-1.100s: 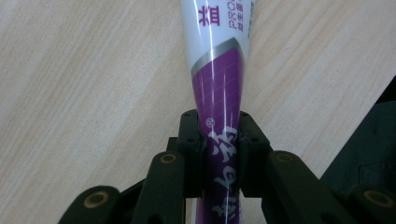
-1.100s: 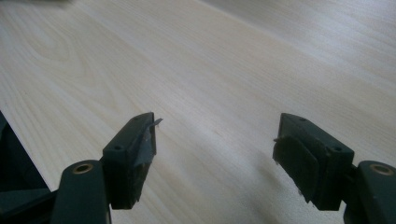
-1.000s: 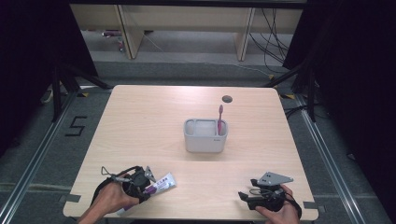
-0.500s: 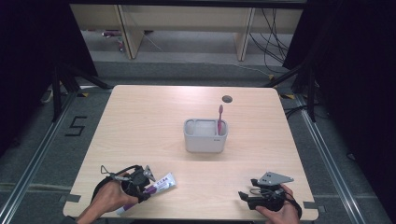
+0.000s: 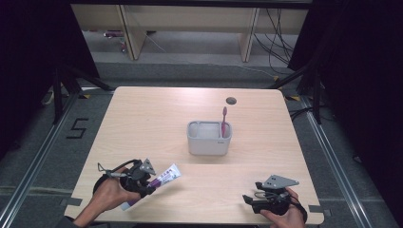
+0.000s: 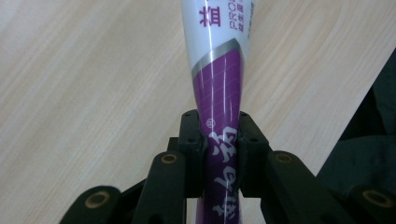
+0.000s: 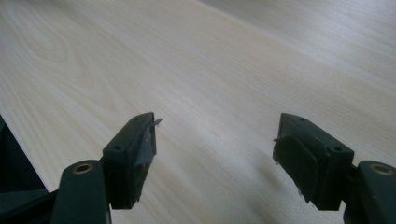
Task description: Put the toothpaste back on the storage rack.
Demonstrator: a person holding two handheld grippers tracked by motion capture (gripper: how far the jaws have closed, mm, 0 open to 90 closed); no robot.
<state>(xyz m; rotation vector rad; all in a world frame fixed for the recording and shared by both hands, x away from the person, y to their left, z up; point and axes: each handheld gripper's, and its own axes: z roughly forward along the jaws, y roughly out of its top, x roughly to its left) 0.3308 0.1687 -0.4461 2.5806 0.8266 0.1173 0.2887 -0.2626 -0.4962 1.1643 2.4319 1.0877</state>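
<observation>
A purple and white toothpaste tube (image 5: 164, 178) (image 6: 219, 93) is pinched across its purple end by my left gripper (image 5: 146, 183) (image 6: 219, 149), which is shut on it near the table's front left. The tube points up and to the right, lifted a little off the wood. A grey holder (image 5: 209, 138) stands mid-table with a pink toothbrush (image 5: 224, 121) upright in its right compartment. Near the front right edge, my right gripper (image 5: 251, 201) (image 7: 217, 158) stands open over bare wood, nothing between its jaws.
The wooden table (image 5: 157, 123) has a round cable hole (image 5: 231, 100) at the back right. Its front edge lies close under both hands. Shelving and cables stand on the floor behind the table.
My left gripper has risen slightly with the toothpaste tube in it. The right gripper has stayed where it was.
</observation>
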